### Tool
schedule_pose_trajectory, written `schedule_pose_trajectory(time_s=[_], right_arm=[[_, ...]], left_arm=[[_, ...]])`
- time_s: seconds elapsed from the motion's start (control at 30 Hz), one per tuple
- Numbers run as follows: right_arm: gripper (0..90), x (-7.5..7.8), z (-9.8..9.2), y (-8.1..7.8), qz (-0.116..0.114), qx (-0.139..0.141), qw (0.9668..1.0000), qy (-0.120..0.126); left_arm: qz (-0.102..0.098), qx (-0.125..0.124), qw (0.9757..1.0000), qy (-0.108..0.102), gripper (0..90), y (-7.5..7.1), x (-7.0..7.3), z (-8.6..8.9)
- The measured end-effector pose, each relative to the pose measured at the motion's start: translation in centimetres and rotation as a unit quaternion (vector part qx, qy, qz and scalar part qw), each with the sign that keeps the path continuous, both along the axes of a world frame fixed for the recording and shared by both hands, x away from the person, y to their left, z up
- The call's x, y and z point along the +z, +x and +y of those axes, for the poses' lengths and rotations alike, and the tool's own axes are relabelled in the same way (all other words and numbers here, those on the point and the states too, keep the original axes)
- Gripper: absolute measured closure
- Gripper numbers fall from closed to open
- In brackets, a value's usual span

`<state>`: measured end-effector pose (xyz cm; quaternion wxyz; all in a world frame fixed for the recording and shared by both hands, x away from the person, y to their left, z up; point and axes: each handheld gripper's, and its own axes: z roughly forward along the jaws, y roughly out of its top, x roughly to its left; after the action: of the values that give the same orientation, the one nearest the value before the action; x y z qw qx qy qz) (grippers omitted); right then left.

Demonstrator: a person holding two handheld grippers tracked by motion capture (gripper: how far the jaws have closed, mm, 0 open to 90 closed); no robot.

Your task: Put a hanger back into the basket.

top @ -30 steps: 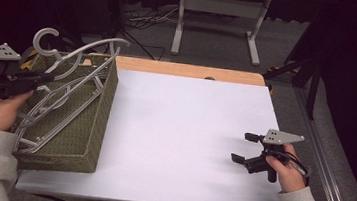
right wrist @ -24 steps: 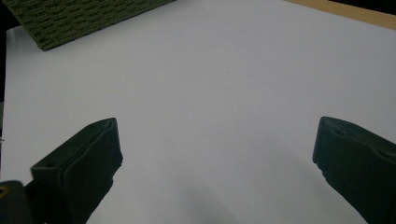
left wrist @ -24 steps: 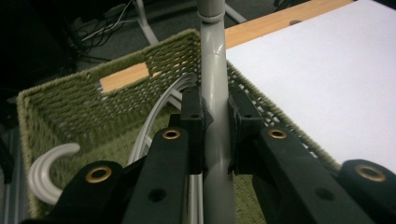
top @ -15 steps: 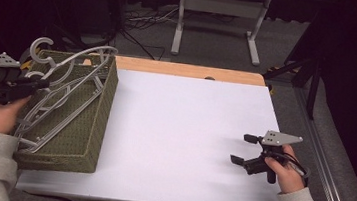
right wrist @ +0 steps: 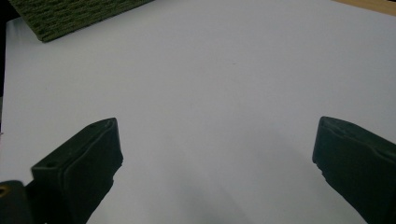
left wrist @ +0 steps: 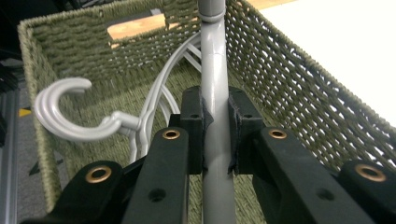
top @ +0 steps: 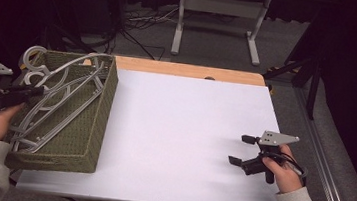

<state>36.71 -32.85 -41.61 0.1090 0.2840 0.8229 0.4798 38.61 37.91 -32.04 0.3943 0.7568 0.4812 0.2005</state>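
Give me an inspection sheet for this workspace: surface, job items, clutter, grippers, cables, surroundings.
Surface: white table top, wooden strip along the far edge; bare apart from the basket.
Job's things: grey hangers piled in a green woven basket at the table's left; hooks poke over its far left corner.
Clutter: nothing seen.
Grippers: left gripper shut on a grey hanger bar over the basket; right gripper open, nothing between the jaws, low over the white top.
Cables: loose cables on the floor beyond the table.
Surroundings: dark room, white stand legs behind.
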Motion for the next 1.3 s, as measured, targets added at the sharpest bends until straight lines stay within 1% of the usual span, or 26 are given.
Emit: schedule_pose_trajectory(time_s=[0.07,0.1,0.17,0.33,0.43,0.47,0.53,0.57,0.6,0.63,0.67,0.73,0.8,0.83,0.87,0.9,0.93,0.97,1.03,1.1,1.17,1.2,1.23,1.27,1.3], right_arm=[[2.0,0.0,0.0,0.0,0.0,0.0,1.0,0.0],[2.0,0.0,0.0,0.0,0.0,0.0,1.0,0.001],[2.0,0.0,0.0,0.0,0.0,0.0,1.0,0.001],[2.1,0.0,0.0,0.0,0.0,0.0,1.0,-0.001],[2.1,0.0,0.0,0.0,-0.001,0.0,1.0,-0.001],[2.1,0.0,0.0,0.1,-0.001,0.001,1.0,-0.001],[2.1,0.0,0.0,0.1,-0.001,0.001,1.0,-0.001],[2.1,0.0,0.0,0.1,0.0,0.0,1.0,-0.001],[2.1,0.0,0.0,0.1,-0.001,0.0,1.0,-0.001],[2.1,0.0,0.0,0.2,-0.001,-0.001,1.0,0.0],[2.2,0.0,0.0,0.2,-0.002,-0.001,1.0,0.0],[2.2,0.0,0.0,0.2,-0.002,-0.001,1.0,0.0],[2.2,0.1,0.0,0.3,-0.004,-0.001,1.0,-0.001],[2.2,0.0,0.0,0.3,-0.004,-0.001,1.0,-0.001],[2.2,0.0,0.0,0.3,-0.004,-0.001,1.0,-0.001],[2.2,0.0,0.0,0.4,-0.003,-0.002,1.0,-0.001],[2.3,0.0,0.1,0.4,-0.003,-0.002,1.0,-0.002],[2.2,0.0,0.1,0.4,-0.003,-0.002,1.0,-0.002],[2.2,0.0,0.2,0.5,-0.003,0.0,1.0,0.0],[2.3,0.0,0.2,0.5,-0.003,0.0,1.0,-0.002],[2.3,-0.1,0.3,0.5,-0.003,0.001,1.0,-0.004],[2.3,-0.1,0.3,0.6,-0.002,0.002,1.0,-0.005],[2.3,-0.1,0.3,0.6,-0.004,0.002,1.0,-0.006],[2.3,0.0,0.3,0.6,-0.005,0.002,1.0,-0.006],[2.3,0.0,0.3,0.6,-0.005,0.001,1.0,-0.005]], left_arm=[[0.002,0.001,1.0,-0.007,79.5,0.0,-0.3,0.1],[0.007,0.001,0.9999,-0.009,79.5,0.0,-0.4,0.1],[0.014,-0.003,0.9999,-0.004,79.5,0.1,-0.7,0.1],[0.029,-0.005,0.9996,-0.006,79.4,0.4,-1.6,-0.3],[0.046,-0.006,0.9989,-0.01,79.2,0.6,-2.2,-0.3],[0.059,-0.003,0.9982,-0.013,79.0,0.7,-2.5,-0.2],[0.069,-0.002,0.9974,-0.022,77.7,0.9,-2.8,-0.1],[0.067,0.002,0.9975,-0.024,75.1,0.8,-2.8,0.0],[0.062,0.011,0.9976,-0.028,65.0,0.8,-2.7,0.0],[0.058,0.017,0.9977,-0.031,59.6,0.6,-2.6,0.2],[0.05,0.025,0.998,-0.03,59.4,0.5,-2.4,0.3],[0.037,0.038,0.9983,-0.024,53.5,0.1,-2.0,0.6],[0.015,0.049,0.9984,-0.026,50.8,-0.3,-1.7,0.7],[0.006,0.05,0.9983,-0.028,48.6,-0.6,-1.4,0.7],[0.006,0.046,0.9984,-0.034,46.7,-0.7,-1.3,0.6],[0.002,0.043,0.9985,-0.033,46.5,-0.8,-1.2,0.4],[-0.001,0.045,0.9985,-0.031,45.8,-0.9,-1.1,0.2],[-0.004,0.045,0.9987,-0.024,44.8,-1.0,-1.0,-0.1],[-0.009,0.042,0.9989,-0.017,43.9,-1.3,-0.8,-0.6],[-0.02,0.032,0.9991,-0.021,42.8,-1.6,-0.4,-1.1],[-0.035,0.013,0.9988,-0.031,42.5,-2.1,0.2,-1.9],[-0.043,0.003,0.9986,-0.029,42.2,-2.3,0.5,-2.4],[-0.043,0.003,0.9986,-0.029,41.8,-2.3,0.5,-2.4],[-0.052,-0.012,0.9982,-0.028,41.4,-2.7,1.0,-3.3],[-0.063,-0.035,0.9972,-0.022,40.8,-3.1,1.6,-4.7]])
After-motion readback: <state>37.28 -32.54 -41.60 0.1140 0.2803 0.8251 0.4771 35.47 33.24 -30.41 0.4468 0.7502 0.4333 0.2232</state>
